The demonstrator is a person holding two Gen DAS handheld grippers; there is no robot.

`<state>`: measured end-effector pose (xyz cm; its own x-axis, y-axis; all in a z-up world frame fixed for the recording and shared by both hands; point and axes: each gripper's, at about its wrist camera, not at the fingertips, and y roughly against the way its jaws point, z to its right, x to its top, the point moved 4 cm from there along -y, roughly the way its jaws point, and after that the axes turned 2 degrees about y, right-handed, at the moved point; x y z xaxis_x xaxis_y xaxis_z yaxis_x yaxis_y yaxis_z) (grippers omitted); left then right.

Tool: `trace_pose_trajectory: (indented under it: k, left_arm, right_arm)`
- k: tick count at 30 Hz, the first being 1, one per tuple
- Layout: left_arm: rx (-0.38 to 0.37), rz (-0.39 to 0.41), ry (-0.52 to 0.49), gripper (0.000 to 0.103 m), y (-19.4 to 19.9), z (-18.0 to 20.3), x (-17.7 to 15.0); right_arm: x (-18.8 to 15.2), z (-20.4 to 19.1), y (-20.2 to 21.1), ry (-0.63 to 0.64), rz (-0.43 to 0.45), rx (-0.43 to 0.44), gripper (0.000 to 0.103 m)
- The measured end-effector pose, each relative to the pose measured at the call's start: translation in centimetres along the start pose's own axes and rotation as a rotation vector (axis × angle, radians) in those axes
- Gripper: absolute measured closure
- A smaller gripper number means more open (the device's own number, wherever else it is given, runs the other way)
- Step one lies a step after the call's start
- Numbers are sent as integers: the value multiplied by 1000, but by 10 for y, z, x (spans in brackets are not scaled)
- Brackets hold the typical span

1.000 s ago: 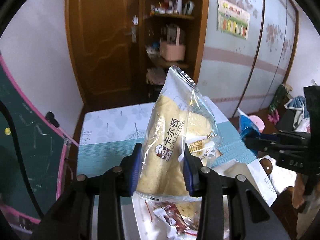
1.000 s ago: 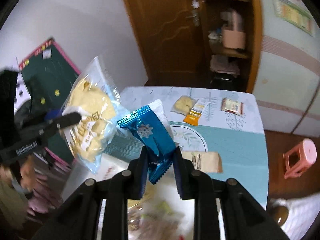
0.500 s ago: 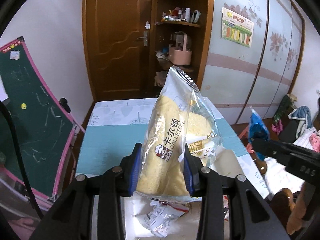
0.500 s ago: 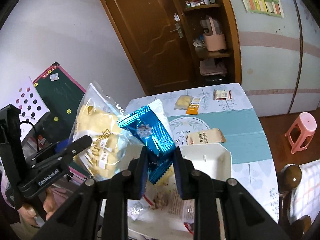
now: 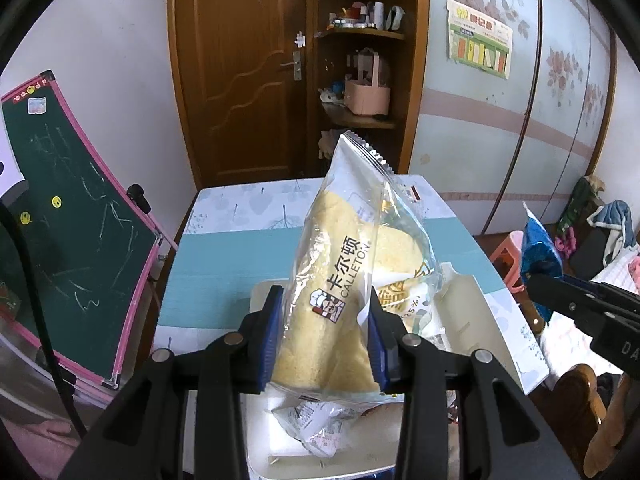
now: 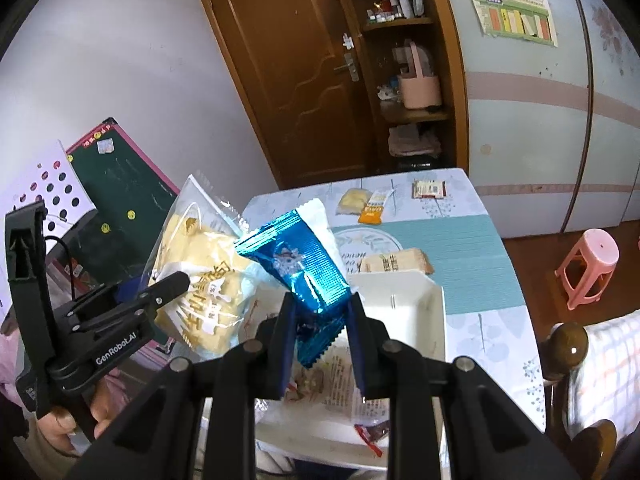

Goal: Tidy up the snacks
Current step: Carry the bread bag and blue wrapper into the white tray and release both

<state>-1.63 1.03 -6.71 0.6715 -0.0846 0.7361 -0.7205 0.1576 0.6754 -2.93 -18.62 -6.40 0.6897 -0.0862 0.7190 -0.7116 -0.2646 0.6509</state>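
Above the white box (image 6: 438, 312), the left gripper (image 5: 324, 344) pinches a cake bag (image 5: 340, 280) and the right gripper (image 6: 322, 334) a blue packet (image 6: 304, 264), likely awaiting placement on the table (image 6: 472, 256).

The clear cake bag (image 5: 344, 276) between my left fingers carries "卡尔顿" and "CALLETON" beside a small chef logo, and "25%" lower right of that logo. On the body of my left gripper (image 6: 120, 316), seen from the right camera, stands "GenRobot.AI". The writing on the wall poster (image 5: 479, 38) is too small to read.
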Motion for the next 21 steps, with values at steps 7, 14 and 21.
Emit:
trace_pose_trajectory:
  k: [7,14,21]
  left_arm:
    - [0,-35,-31,65,-6,8,-11]
    - [-18,-7,-1,9,-6,9,-12]
    - [50,54,-85,9,0,18,-11]
  right_arm:
    - [-8,4,-16,-13,-50,-15,75]
    - [-7,6,-37,-30,-69,-52,44]
    - [-15,1,-42,-11,-102,-46,44]
